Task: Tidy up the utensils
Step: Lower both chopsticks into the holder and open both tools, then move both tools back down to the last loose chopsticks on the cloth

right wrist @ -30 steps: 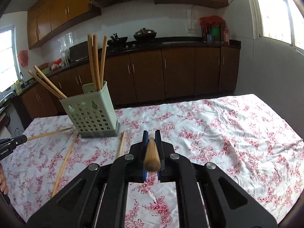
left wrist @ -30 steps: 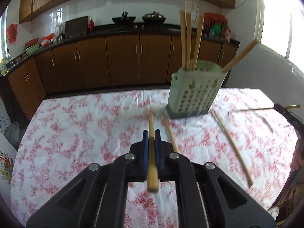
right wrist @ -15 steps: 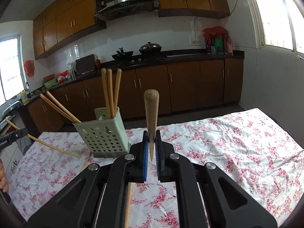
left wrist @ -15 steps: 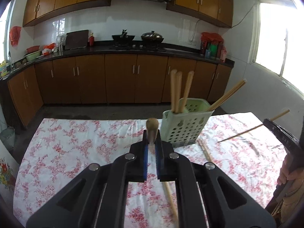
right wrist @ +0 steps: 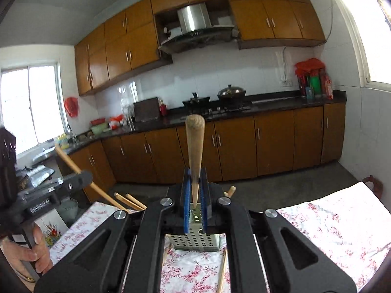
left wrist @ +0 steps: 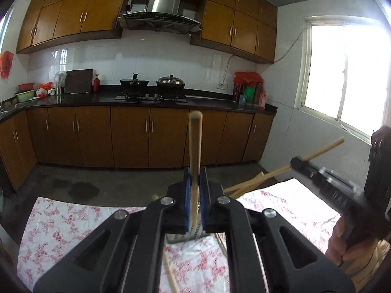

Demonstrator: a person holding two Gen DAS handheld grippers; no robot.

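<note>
Pinching a chopstick (left wrist: 194,151) upright between its blue pads, the left gripper (left wrist: 195,202) fills the lower half of the left wrist view, jaws pressed tight on the stick. Behind it, mostly hidden, the perforated holder (left wrist: 182,236) stands on the floral desk (left wrist: 61,222), with stick ends (left wrist: 246,185) slanting out to its right. A loose chopstick (left wrist: 171,276) lies on the cloth below the holder. At the right edge the right gripper (left wrist: 297,162) grips a second stick (left wrist: 325,147), a hand (left wrist: 342,244) beneath it. The desk's far edge runs just beyond the holder; bare floor lies between it and the cabinets.

In the right wrist view, the right gripper (right wrist: 195,200) pinches its chopstick (right wrist: 194,151), blunt end up, narrow end down between the shut jaws. The holder (right wrist: 195,240) sits directly below, holding several sticks (right wrist: 127,200) that lean left and one (right wrist: 231,190) that pokes up right. Loose sticks (right wrist: 222,273) lie on the cloth beside it. The left gripper (right wrist: 80,175) enters from the left, clamped on its stick (right wrist: 66,156). The cloth to the right is open.
</note>
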